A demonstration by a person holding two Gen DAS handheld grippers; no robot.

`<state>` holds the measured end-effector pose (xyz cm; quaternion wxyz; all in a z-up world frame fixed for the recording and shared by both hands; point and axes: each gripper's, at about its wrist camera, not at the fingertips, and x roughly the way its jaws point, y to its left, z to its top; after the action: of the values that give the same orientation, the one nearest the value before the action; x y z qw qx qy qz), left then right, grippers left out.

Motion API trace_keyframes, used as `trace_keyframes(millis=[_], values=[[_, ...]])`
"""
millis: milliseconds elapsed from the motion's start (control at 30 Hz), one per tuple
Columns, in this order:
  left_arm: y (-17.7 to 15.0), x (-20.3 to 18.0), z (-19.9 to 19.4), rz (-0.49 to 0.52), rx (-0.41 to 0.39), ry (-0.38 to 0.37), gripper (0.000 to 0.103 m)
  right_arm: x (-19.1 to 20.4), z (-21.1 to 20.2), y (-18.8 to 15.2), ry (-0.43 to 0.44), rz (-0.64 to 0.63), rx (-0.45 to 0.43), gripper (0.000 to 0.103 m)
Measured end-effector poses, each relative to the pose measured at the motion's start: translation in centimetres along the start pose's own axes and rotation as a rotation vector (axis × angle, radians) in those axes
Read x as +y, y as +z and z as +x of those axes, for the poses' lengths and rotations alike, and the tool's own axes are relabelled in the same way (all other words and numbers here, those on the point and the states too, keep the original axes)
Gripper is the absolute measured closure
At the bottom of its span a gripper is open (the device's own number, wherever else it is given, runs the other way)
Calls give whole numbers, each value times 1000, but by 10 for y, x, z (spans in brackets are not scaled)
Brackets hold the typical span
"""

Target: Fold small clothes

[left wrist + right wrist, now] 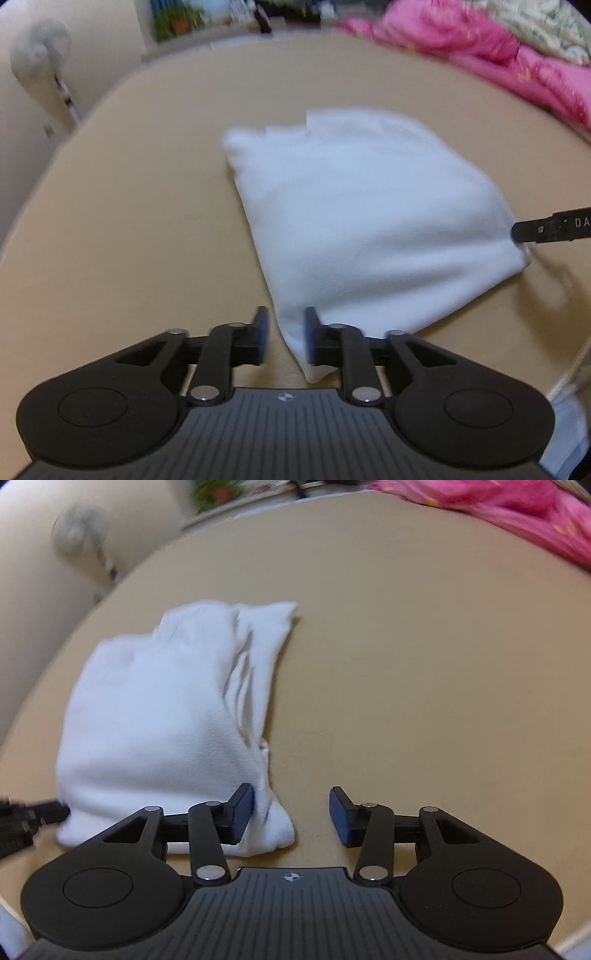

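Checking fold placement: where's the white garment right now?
The white garment lies folded on the tan surface, right of centre in the left wrist view and left of centre in the right wrist view, its near corners at both grippers' open fingers.

- Tan tabletop (pixel 129 221) fills most of both views — broad and bare-looking.
- Pink bedding (pixel 480 48) is heaped along the far right edge.
- A white standing fan (pixel 40 51) sits off left by the wall.
- Green potted plant (pixel 177 18) at the back — blurred.
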<state>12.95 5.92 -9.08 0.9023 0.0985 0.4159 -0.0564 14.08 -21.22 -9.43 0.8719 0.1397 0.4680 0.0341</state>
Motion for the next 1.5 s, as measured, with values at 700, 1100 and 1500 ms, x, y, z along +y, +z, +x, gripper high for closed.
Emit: trace_keyframes(millis=[700, 1100, 1500], values=[[-89, -85, -257, -203, -333, 150, 1, 33, -214, -104, 11, -222, -401, 13], [-96, -86, -204, -273, -194, 153, 1, 54, -190, -118, -8, -273, -338, 10], [-95, -83, -204, -284, -205, 119, 1, 57, -187, -118, -2, -289, -335, 10]])
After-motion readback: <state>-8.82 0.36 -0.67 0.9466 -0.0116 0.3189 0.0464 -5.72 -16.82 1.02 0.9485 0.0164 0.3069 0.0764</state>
